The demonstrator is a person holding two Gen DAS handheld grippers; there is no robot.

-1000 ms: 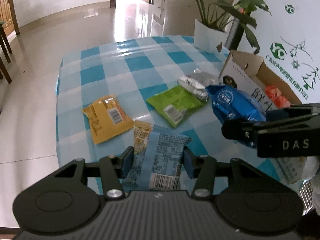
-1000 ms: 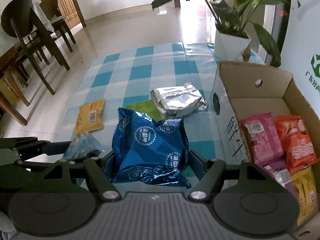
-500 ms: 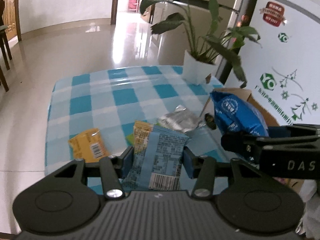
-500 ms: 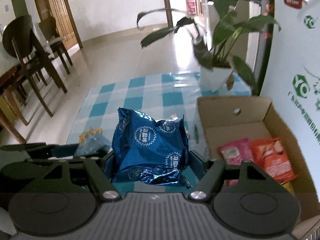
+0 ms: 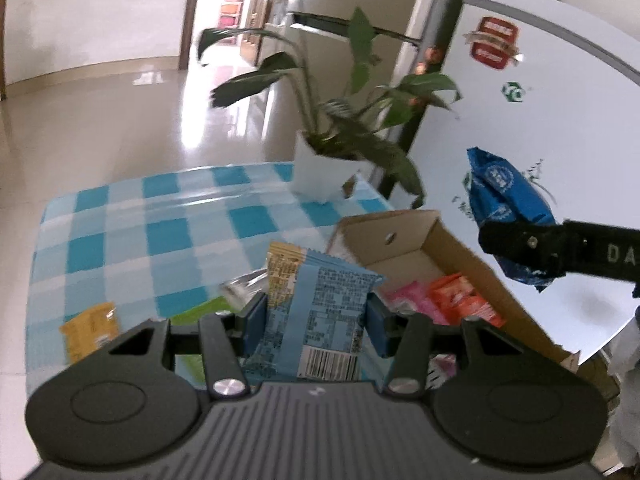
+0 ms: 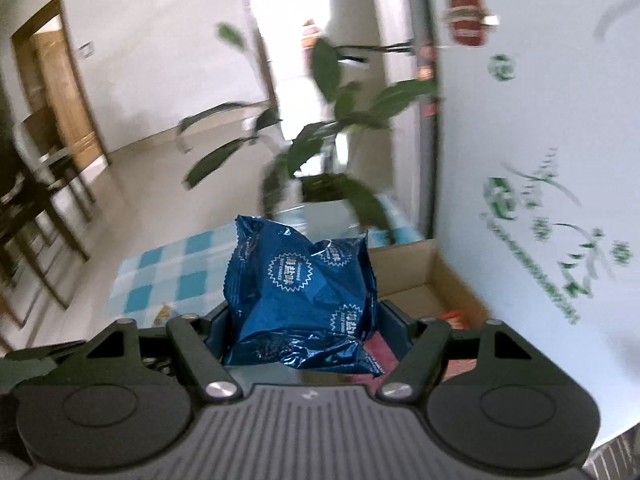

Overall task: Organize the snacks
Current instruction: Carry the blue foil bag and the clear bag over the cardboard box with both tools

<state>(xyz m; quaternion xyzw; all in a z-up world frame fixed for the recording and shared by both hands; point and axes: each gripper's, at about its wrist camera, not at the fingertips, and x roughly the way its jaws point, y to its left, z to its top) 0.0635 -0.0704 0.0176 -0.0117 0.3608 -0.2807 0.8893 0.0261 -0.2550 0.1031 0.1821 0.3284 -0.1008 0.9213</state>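
Observation:
My left gripper (image 5: 316, 322) is shut on a light blue snack packet (image 5: 320, 312) with a barcode, held up above the table near the open cardboard box (image 5: 468, 256). Pink and orange snack packs (image 5: 452, 300) lie inside that box. My right gripper (image 6: 306, 322) is shut on a puffy dark blue foil bag (image 6: 300, 296), lifted over the box (image 6: 416, 276); that blue bag (image 5: 504, 204) also shows at the right of the left wrist view. On the checked tablecloth (image 5: 160, 232) remain a yellow packet (image 5: 90, 330), a green packet (image 5: 204, 310) and a silver packet (image 5: 242, 284).
A potted plant (image 5: 332, 164) in a white pot stands at the table's far corner beside the box. A white fridge (image 5: 540, 120) with stickers rises right behind the box. Chairs (image 6: 36, 216) and a wooden door are off to the left across a tiled floor.
Both grippers have risen and swung right toward the box, each carrying its packet. The table and loose packets have dropped lower in view; the right wrist view is now blurred.

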